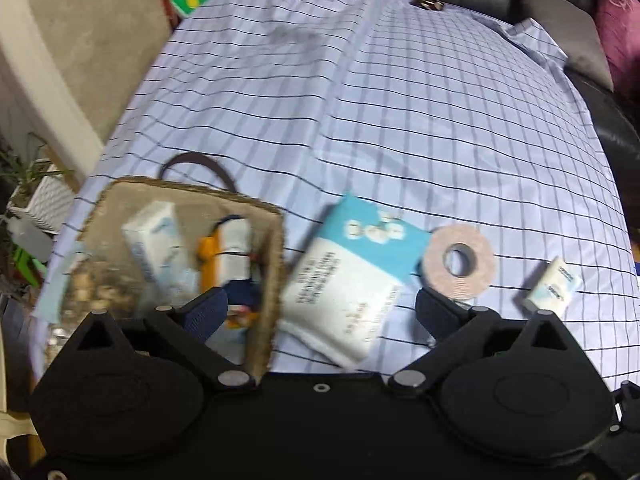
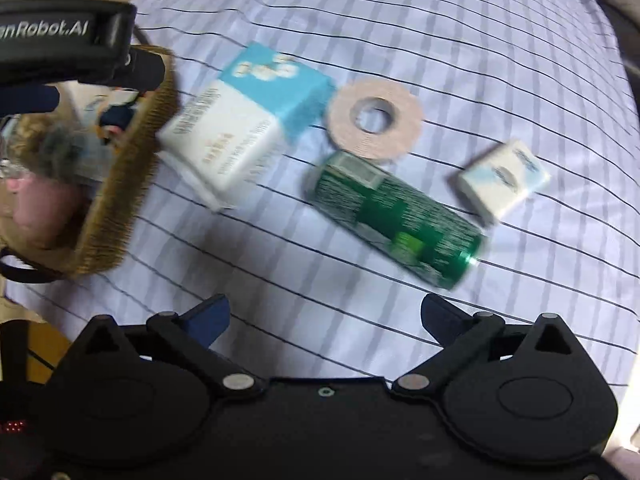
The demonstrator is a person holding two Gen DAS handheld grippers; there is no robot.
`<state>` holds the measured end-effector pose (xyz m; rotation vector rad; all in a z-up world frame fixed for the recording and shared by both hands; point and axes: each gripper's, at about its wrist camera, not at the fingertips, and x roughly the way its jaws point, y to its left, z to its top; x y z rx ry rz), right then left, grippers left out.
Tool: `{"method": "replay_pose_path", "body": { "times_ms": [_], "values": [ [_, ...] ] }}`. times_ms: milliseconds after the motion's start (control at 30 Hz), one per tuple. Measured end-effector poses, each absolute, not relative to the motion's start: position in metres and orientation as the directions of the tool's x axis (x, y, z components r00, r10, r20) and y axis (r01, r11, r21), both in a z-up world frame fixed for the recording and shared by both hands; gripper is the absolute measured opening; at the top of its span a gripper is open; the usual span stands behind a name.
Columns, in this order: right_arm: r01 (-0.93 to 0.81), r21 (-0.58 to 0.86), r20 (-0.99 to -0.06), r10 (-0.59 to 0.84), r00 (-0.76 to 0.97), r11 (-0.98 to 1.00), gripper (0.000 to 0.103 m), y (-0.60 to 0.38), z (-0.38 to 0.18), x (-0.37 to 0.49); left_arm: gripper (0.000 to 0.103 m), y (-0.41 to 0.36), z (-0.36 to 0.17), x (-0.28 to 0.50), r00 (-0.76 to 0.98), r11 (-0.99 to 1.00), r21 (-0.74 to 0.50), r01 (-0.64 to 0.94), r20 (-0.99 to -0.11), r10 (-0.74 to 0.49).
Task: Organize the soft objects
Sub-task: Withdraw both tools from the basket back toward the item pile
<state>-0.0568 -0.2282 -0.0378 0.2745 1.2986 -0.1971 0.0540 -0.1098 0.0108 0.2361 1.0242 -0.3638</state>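
The left gripper (image 1: 322, 312) has its jaws spread wide and holds nothing; its left finger hangs over the woven basket (image 1: 272, 280), which already contains a small white pack (image 1: 154, 240). Just beyond, at twelve o'clock, lies the blue-and-white tissue pack (image 1: 352, 276), beside the basket wall. At two o'clock is the tape roll (image 1: 458, 260), and further right a small tissue packet (image 1: 554, 286).

The right gripper (image 2: 324, 320) is also spread and empty. At one o'clock from it lies a green can (image 2: 396, 216) on the checked cloth (image 2: 400, 40).
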Motion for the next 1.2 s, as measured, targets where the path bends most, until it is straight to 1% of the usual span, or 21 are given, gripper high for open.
{"method": "replay_pose_path", "body": {
  "times_ms": [100,367,533,767,900,1000,1067,1200],
  "values": [
    [0.336,0.072,-0.969,-0.015,0.248,0.939,0.102,-0.242,-0.044,-0.063,0.098,-0.127,0.004,0.056,0.444,0.913,0.006,0.407,-0.875,-0.192],
    [0.422,0.136,-0.976,0.049,0.212,0.896,0.102,-0.274,-0.058,-0.065,0.098,-0.159,-0.019,0.059,0.391,0.907,0.03,0.42,-0.908,-0.151],
    [0.442,0.121,-0.98,0.034,0.198,0.889,0.102,-0.273,-0.06,-0.062,0.098,-0.161,-0.028,0.056,0.377,0.903,0.041,0.428,-0.916,-0.138],
    [0.453,0.125,-0.985,0.054,0.167,0.883,0.102,-0.275,-0.066,-0.062,0.098,-0.161,-0.031,0.056,0.375,0.902,0.048,0.429,-0.918,-0.129],
    [0.489,0.112,-0.981,0.02,0.191,0.865,0.102,-0.29,-0.054,-0.063,0.098,-0.16,-0.032,0.06,0.371,0.907,0.046,0.418,-0.92,-0.125],
    [0.546,0.13,-0.976,0.01,0.217,0.828,0.102,-0.31,-0.044,-0.061,0.098,-0.161,-0.033,0.06,0.382,0.907,0.065,0.417,-0.918,-0.11],
    [0.581,0.134,-0.974,0.0,0.225,0.803,0.102,-0.322,-0.04,-0.057,0.098,-0.16,-0.035,0.061,0.37,0.908,0.057,0.415,-0.922,-0.111],
    [0.621,0.073,-0.977,-0.071,0.203,0.781,0.101,-0.339,-0.042,-0.036,0.098,-0.159,-0.039,0.062,0.343,0.909,0.035,0.416,-0.932,-0.121]
  ]
}}
